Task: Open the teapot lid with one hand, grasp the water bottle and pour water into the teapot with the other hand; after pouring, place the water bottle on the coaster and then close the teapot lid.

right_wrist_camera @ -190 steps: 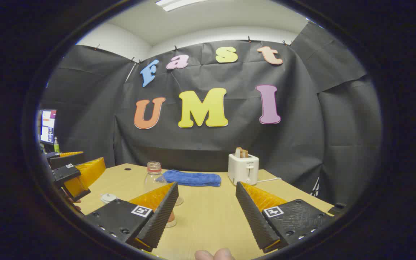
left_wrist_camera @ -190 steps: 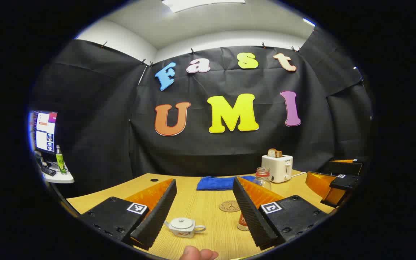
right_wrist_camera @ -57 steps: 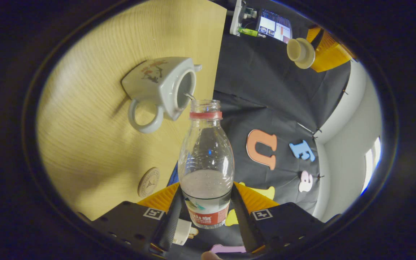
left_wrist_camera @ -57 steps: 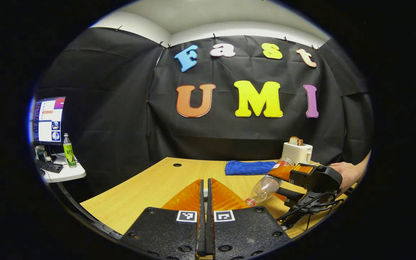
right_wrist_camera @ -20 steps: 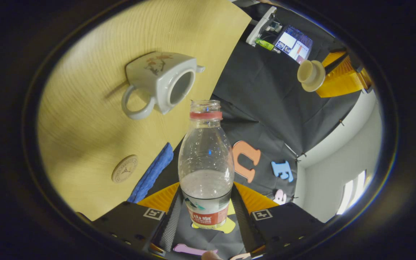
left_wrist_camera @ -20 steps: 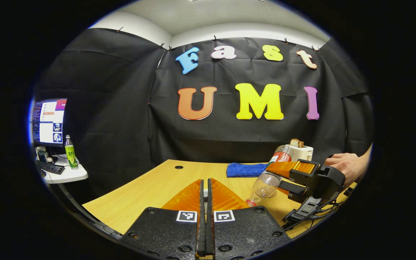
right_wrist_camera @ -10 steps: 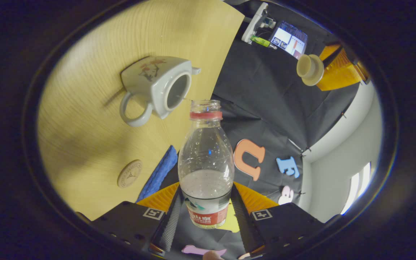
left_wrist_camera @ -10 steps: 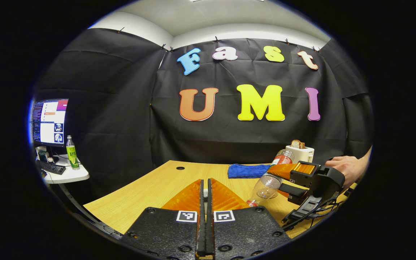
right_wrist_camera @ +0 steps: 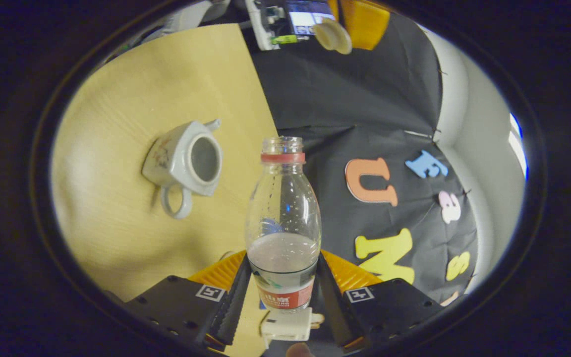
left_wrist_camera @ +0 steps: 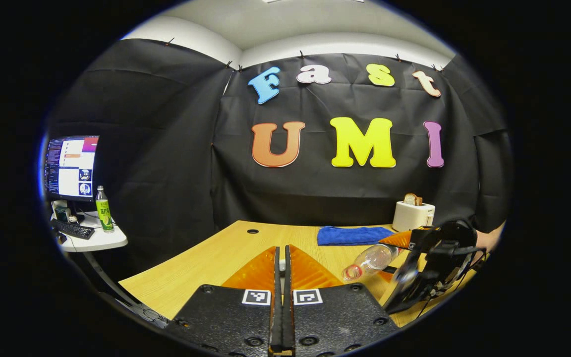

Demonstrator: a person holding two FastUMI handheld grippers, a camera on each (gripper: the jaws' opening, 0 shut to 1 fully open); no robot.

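Black cloth (left_wrist_camera: pixel 166 148) drapes the booth's walls beneath a white ceiling (left_wrist_camera: pixel 305 20). A wooden table (left_wrist_camera: pixel 206 258) fills the foreground. At left, a white side shelf (left_wrist_camera: pixel 94 240) carries a monitor (left_wrist_camera: pixel 70 166), keyboard (left_wrist_camera: pixel 72 229) and green bottle (left_wrist_camera: pixel 103 217).

A white toaster (left_wrist_camera: pixel 413 215) stands beside a blue cloth (left_wrist_camera: pixel 354 235) on the wooden table (left_wrist_camera: pixel 206 260).

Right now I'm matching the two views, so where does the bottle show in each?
Left gripper view: the bottle lies tilted at lower right, mouth toward the camera, held in the right gripper.
Right gripper view: bottle at centre bottom, upright in the picture, between the fingers.
Shared landmark: the blue cloth, seen through the bottle.
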